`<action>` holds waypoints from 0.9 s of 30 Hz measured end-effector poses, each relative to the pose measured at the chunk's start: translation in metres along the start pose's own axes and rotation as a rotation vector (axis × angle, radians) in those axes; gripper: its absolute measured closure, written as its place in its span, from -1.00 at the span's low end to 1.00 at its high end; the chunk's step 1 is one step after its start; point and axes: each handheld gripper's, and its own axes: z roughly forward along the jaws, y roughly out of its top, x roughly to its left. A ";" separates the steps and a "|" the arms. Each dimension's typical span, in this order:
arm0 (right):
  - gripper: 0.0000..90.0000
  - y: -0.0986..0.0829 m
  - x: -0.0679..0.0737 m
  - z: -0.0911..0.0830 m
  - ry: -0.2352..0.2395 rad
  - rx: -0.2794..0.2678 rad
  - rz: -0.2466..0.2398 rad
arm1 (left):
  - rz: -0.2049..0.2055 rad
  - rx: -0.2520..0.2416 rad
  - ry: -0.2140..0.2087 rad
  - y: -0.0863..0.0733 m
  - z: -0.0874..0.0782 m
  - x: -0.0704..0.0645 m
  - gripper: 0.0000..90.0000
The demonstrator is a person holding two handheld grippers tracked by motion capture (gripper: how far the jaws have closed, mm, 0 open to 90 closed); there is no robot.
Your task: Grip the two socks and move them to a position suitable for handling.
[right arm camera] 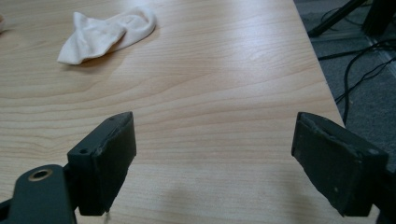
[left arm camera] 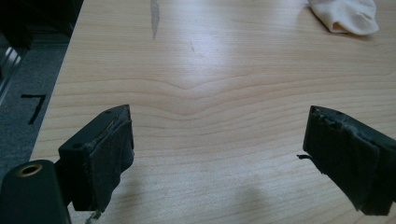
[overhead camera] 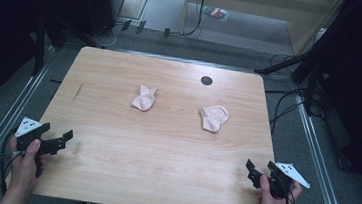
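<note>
Two crumpled cream socks lie apart on the wooden table (overhead camera: 164, 150): the left sock (overhead camera: 143, 98) and the right sock (overhead camera: 213, 117). My left gripper (overhead camera: 58, 131) hovers near the table's front left corner, open, with nothing between its jaws. In the left gripper view it (left arm camera: 219, 126) points across bare wood, and the left sock (left arm camera: 345, 16) is far off at the top right. My right gripper (overhead camera: 260, 166) is held at the front right corner, also open and empty. Its own view (right arm camera: 212, 128) has the right sock (right arm camera: 107, 32) at the upper left.
A dark round grommet (overhead camera: 206, 80) sits near the table's far edge and a grey scuff (overhead camera: 78, 91) marks the left side. Cables (overhead camera: 289, 100) trail on the floor to the right. Metal rails (overhead camera: 321, 161) flank the table. Wooden furniture (overhead camera: 258, 4) stands behind.
</note>
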 end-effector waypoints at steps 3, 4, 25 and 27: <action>-0.69 0.000 0.001 0.000 -0.003 0.000 -0.009 | 0.000 0.002 -0.003 0.000 0.000 0.000 -0.79; -0.69 0.000 0.001 0.000 -0.005 0.000 -0.010 | 0.002 0.003 -0.003 0.000 0.000 0.000 -0.79; -0.71 0.067 0.071 0.036 0.122 0.024 -0.138 | 0.000 0.004 -0.008 0.000 0.000 0.001 -0.79; -0.71 0.074 0.078 0.041 0.124 0.029 -0.148 | -0.001 0.004 -0.008 0.000 0.000 0.001 -0.79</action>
